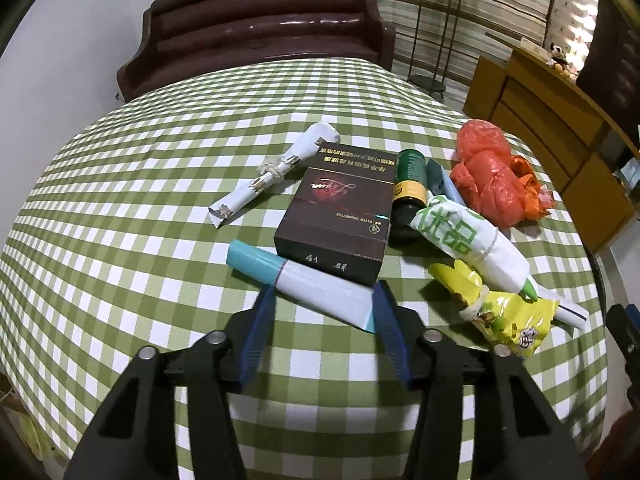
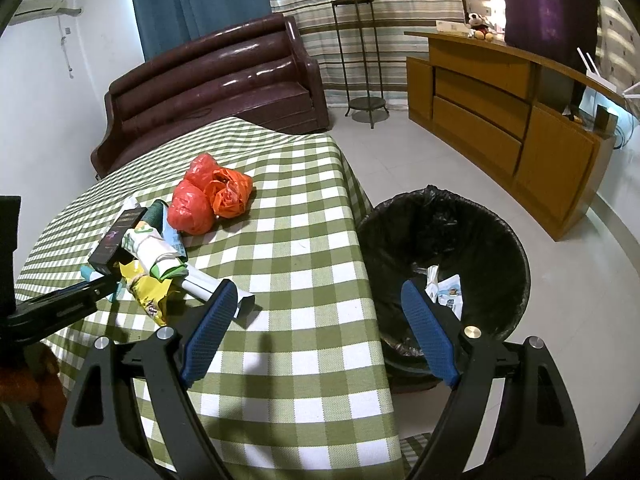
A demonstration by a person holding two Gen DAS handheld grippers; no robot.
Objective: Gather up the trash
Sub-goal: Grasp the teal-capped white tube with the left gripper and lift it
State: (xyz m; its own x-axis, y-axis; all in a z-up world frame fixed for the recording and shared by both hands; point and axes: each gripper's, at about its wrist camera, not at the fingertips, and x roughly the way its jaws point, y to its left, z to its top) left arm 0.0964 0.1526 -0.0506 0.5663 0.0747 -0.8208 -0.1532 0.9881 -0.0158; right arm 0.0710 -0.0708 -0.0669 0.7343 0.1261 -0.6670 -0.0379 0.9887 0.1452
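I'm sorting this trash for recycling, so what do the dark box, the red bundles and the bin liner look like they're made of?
Dark box: looks like printed cardboard with a slight sheen, sharp folded edges and lettering.
Red bundles: thin plastic film, glossy, crinkled and translucent.
Bin liner: thin black plastic, shiny wrinkles draped over the rim.

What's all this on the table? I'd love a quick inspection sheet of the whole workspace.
Surface: green checked tablecloth over the table.
Job's things: teal-and-white tube, dark box, red bags, yellow wrapper, rolled paper; black-lined bin beside the table, some trash inside.
Clutter: nothing seen.
Grippers: left gripper straddles the tube; right gripper open, empty.
Cables: nothing seen.
Surroundings: brown sofa, wooden cabinet, plant stand.
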